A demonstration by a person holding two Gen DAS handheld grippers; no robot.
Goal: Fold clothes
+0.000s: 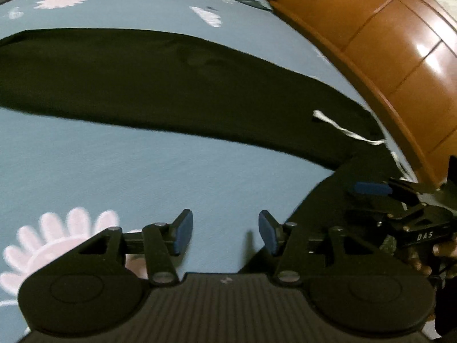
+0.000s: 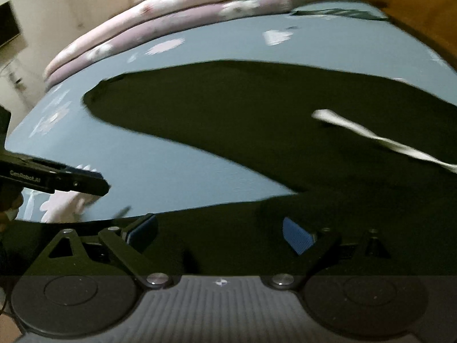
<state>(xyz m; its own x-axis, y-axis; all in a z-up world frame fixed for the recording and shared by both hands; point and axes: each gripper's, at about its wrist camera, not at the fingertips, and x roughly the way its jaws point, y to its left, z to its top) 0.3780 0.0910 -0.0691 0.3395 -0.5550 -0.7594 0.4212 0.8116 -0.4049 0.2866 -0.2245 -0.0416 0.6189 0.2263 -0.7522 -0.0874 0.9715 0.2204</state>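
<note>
A dark pair of trousers point(image 1: 171, 85) lies spread flat on the blue flowered bedsheet point(image 1: 114, 171), with a white drawstring point(image 1: 342, 128) at its right end. My left gripper point(image 1: 225, 234) hovers open over bare sheet, just left of the near trouser leg, with nothing between its blue pads. In the right wrist view the trousers point(image 2: 257, 114) fork into two legs and the drawstring point(image 2: 371, 137) crosses the waist. My right gripper point(image 2: 220, 233) stands wide open over the near leg's dark cloth, pads not closed on it. The left gripper point(image 2: 97, 184) shows at that view's left edge.
A glossy wooden bed frame point(image 1: 400, 71) curves along the right side, close to the waist end. Folded pink and mauve quilts point(image 2: 171, 8) are stacked at the far edge of the bed. The right gripper point(image 1: 380, 197) and a hand point(image 1: 440, 251) sit near the frame.
</note>
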